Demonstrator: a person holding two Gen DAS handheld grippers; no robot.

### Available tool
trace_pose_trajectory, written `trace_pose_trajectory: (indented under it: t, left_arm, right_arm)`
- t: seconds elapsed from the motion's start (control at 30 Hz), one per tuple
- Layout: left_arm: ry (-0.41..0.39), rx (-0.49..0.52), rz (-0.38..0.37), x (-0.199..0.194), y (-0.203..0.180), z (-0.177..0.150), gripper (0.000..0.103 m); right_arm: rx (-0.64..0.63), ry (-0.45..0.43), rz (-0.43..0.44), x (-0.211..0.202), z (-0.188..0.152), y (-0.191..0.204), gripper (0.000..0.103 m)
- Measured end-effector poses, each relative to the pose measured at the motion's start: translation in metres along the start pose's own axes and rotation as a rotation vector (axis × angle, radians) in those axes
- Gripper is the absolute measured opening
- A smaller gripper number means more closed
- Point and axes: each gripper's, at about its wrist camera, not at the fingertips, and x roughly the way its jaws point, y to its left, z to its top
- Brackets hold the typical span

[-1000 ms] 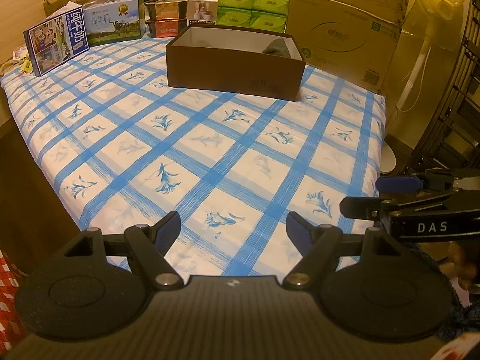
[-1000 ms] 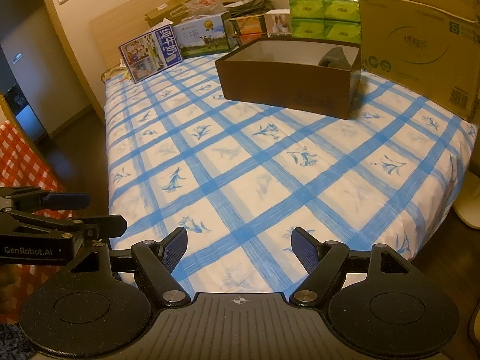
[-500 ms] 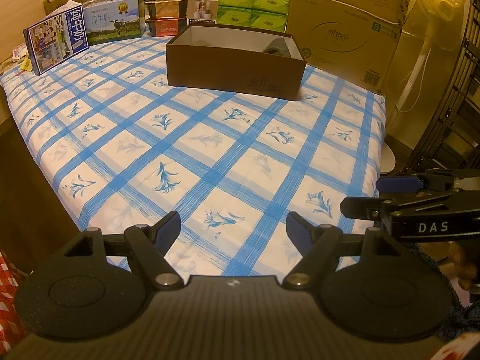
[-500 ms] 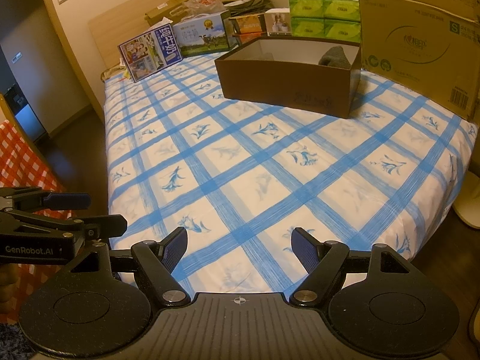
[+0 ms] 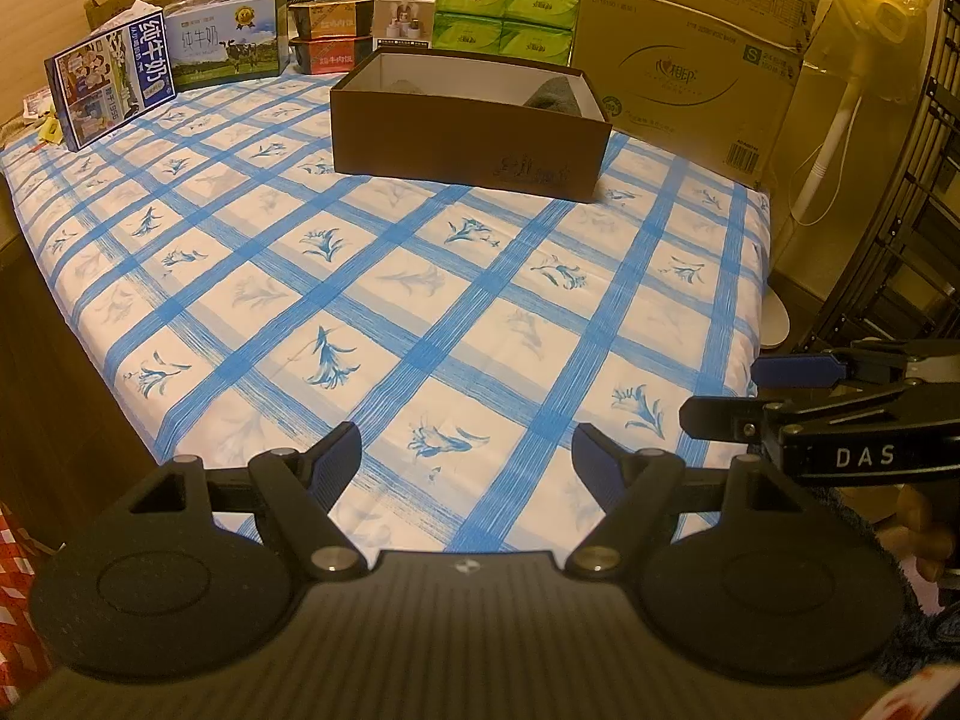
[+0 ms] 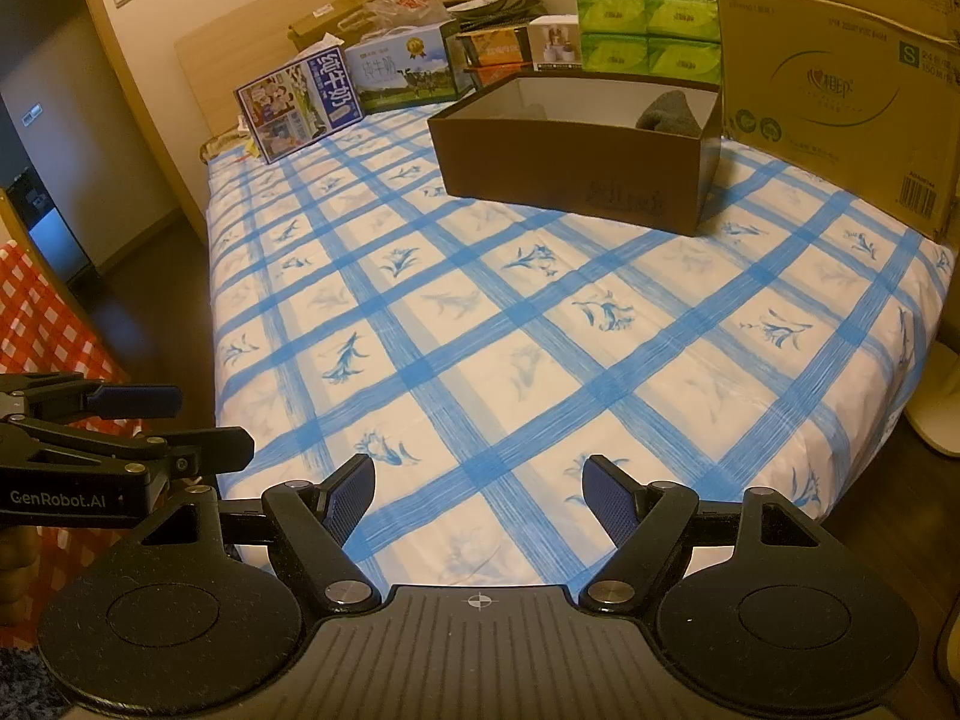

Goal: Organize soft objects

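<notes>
Left gripper [image 5: 467, 461]: jaws wide, nothing btwn. Right gripper [image 6: 478, 495]: jaws wide, nothing btwn. Both over near edge of bed [image 6: 600, 396], blue-check sheet. Brown box [image 6: 576, 171]: far end, open; 1 grey soft item [image 6: 666, 111] inside, right corner.

"DAS" on right gripper [image 5: 792, 396]; "GenRobot.AI" on left gripper [image 6: 174, 420]; "S" on cardboard carton [image 6: 840, 90].

Grey soft thing [image 6: 669, 111] mostly hidden behind the brown box [image 6: 570, 171] wall, its kind unclear
</notes>
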Motion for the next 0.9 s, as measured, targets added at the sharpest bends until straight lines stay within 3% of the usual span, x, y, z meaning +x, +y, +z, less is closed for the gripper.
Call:
trace_pose_trajectory:
  t: [0.9]
  left_arm:
    - [-0.002,0.0,-0.002,0.001,-0.0041,0.0025,0.076]
  right_arm:
    - [0.002,0.0,0.0,0.0004,0.0004,-0.0004,0.076]
